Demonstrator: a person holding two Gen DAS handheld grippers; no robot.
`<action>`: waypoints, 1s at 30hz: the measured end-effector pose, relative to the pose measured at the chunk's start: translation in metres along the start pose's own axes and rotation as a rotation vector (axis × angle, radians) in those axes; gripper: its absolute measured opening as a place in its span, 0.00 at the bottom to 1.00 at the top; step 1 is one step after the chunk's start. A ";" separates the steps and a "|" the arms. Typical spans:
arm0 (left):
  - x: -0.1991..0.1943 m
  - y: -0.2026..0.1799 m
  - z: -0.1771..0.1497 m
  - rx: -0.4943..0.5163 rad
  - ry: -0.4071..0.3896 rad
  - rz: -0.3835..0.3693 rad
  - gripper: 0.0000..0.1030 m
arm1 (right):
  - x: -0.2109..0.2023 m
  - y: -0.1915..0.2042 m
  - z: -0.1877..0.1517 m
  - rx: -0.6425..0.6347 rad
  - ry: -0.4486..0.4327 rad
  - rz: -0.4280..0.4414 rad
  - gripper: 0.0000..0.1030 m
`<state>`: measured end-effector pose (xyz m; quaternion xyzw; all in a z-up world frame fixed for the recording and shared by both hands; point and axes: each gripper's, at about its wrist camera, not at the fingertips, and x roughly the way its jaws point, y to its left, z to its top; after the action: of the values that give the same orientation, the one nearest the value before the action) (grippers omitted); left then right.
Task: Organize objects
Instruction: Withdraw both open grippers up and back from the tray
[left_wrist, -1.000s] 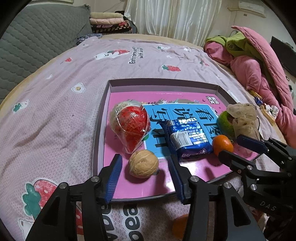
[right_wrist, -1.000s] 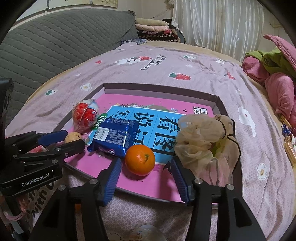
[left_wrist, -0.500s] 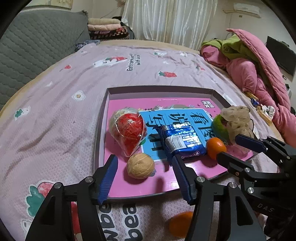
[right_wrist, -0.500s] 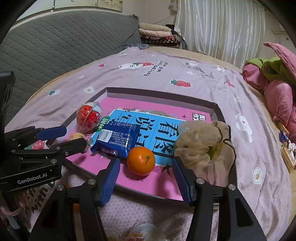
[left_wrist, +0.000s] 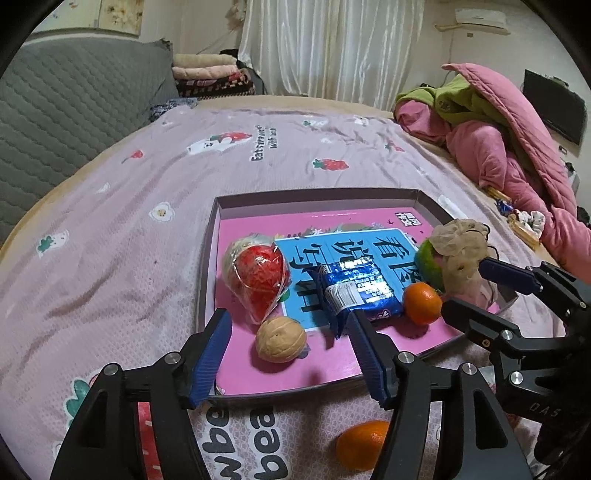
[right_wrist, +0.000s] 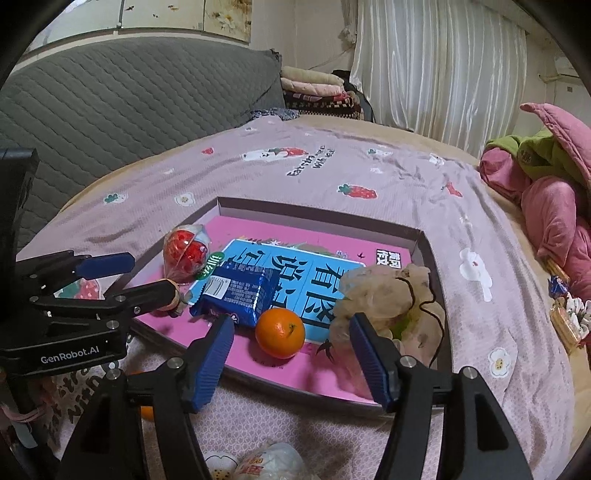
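A pink tray (left_wrist: 240, 380) lies on the bed; it also shows in the right wrist view (right_wrist: 428, 251). In it are a walnut (left_wrist: 280, 339), a red wrapped ball (left_wrist: 258, 280), a blue snack pack (left_wrist: 354, 291), an orange (left_wrist: 422, 302) and a beige mesh bag over a green fruit (left_wrist: 458, 251). My left gripper (left_wrist: 291, 354) is open and empty, just in front of the walnut. My right gripper (right_wrist: 299, 354) is open and empty, in front of the orange (right_wrist: 280, 333). A second orange (left_wrist: 362, 445) lies on the sheet outside the tray.
The bed has a pink strawberry-print sheet (left_wrist: 110, 258). A grey padded headboard (right_wrist: 129, 99) is at the left. Pink and green bedding (left_wrist: 509, 147) is piled at the right. A wrapped packet (right_wrist: 273, 463) lies on the sheet below my right gripper.
Both grippers have drawn back and risen a little from the tray, so the objects look smaller and farther. Both stay open. Nothing in the tray has moved.
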<state>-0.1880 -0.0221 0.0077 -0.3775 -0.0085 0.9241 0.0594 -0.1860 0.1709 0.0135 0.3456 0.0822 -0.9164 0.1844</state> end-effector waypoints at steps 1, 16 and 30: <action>-0.001 0.000 0.000 0.003 -0.005 0.002 0.65 | -0.001 0.000 0.000 0.001 -0.004 -0.001 0.63; -0.018 0.002 0.004 -0.012 -0.073 0.008 0.72 | -0.019 -0.004 0.002 0.016 -0.081 0.000 0.69; -0.046 -0.007 -0.006 0.003 -0.144 0.029 0.72 | -0.045 0.001 -0.004 0.006 -0.138 -0.019 0.72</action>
<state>-0.1506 -0.0206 0.0364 -0.3102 -0.0061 0.9495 0.0460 -0.1522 0.1832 0.0405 0.2812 0.0698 -0.9401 0.1796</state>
